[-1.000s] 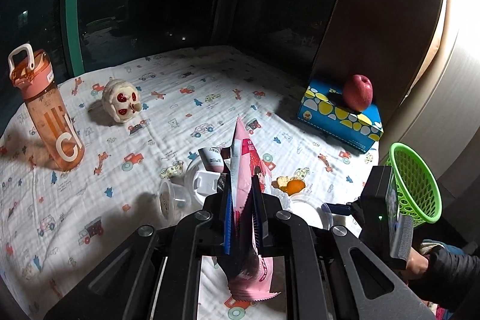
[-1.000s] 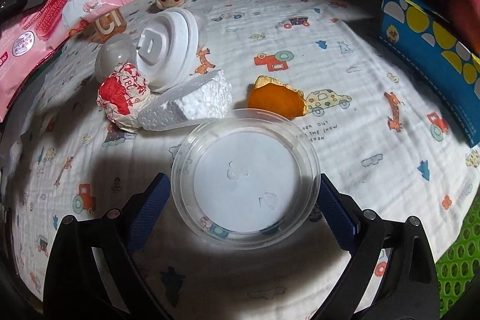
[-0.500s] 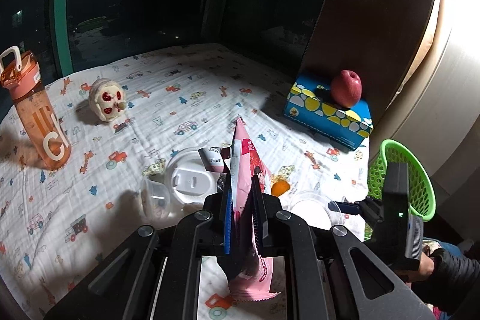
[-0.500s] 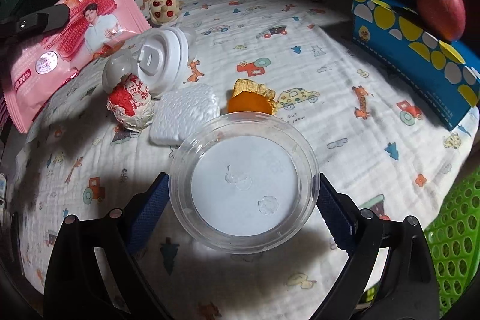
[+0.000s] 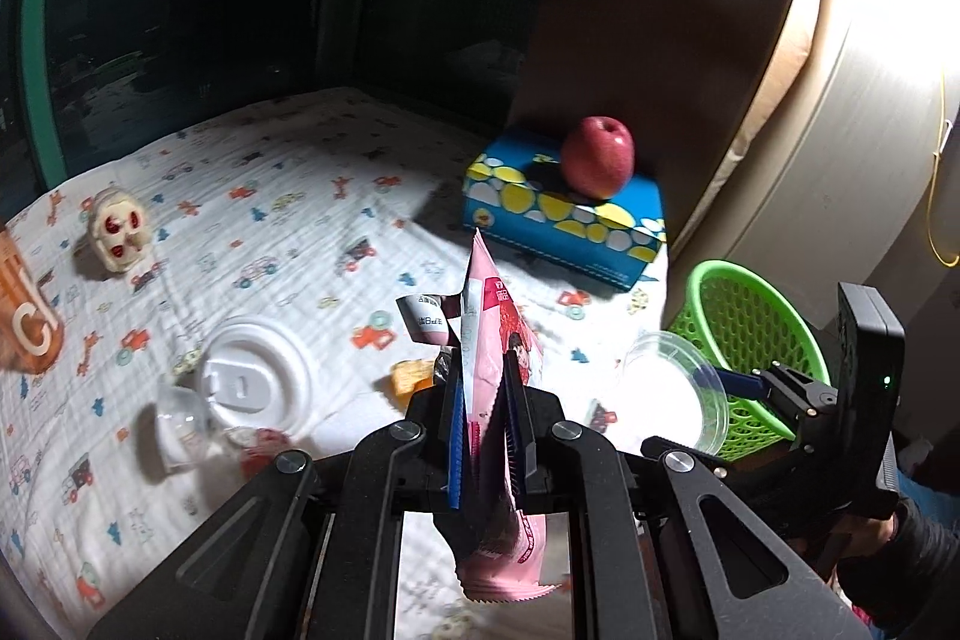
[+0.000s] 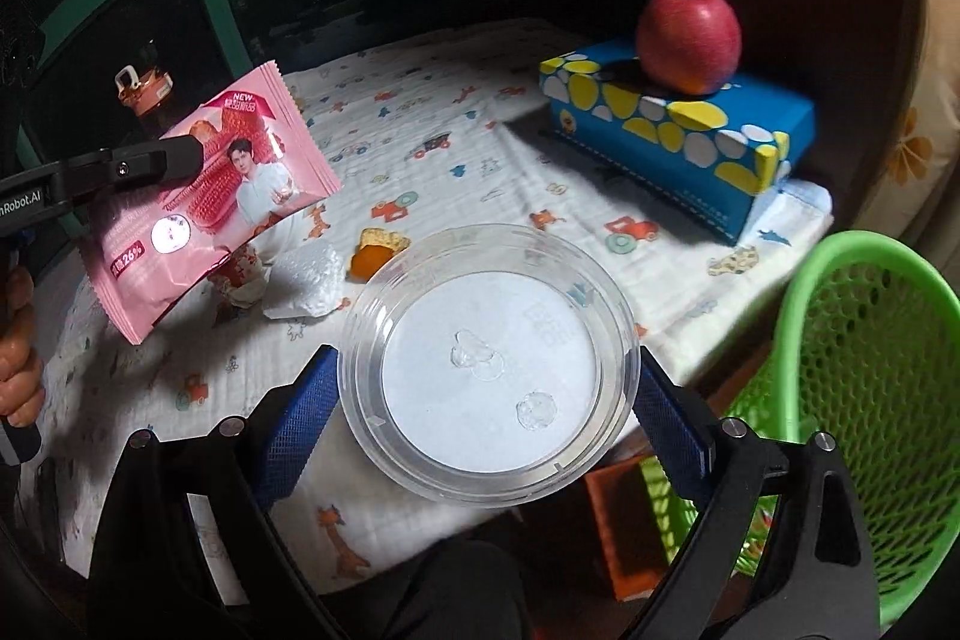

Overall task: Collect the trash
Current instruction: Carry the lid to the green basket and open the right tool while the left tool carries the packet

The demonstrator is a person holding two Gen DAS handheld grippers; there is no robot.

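My left gripper point(image 5: 485, 436) is shut on a pink snack wrapper point(image 5: 498, 340), held upright above the table; the wrapper also shows in the right wrist view point(image 6: 210, 196). My right gripper point(image 6: 483, 391) is shut on a clear round plastic lid point(image 6: 489, 364), lifted at the table's front edge beside the green mesh basket point(image 6: 870, 388). The lid point(image 5: 675, 388) and basket point(image 5: 750, 340) show in the left wrist view too. Orange peel point(image 6: 378, 250), a white foam chunk point(image 6: 306, 283) and a crumpled red-white wrapper point(image 6: 240, 280) lie on the cloth.
A blue tissue box point(image 6: 678, 136) with a red apple point(image 6: 687, 40) on it stands at the back right. A white foam lid point(image 5: 252, 382), a clear cup point(image 5: 174, 430), a skull toy point(image 5: 117, 229) and an orange bottle point(image 5: 24, 322) are on the left.
Both grippers have lifted and swung right toward the green basket, carrying the wrapper and the clear lid. The lid has left the cloth and is now near the basket rim.
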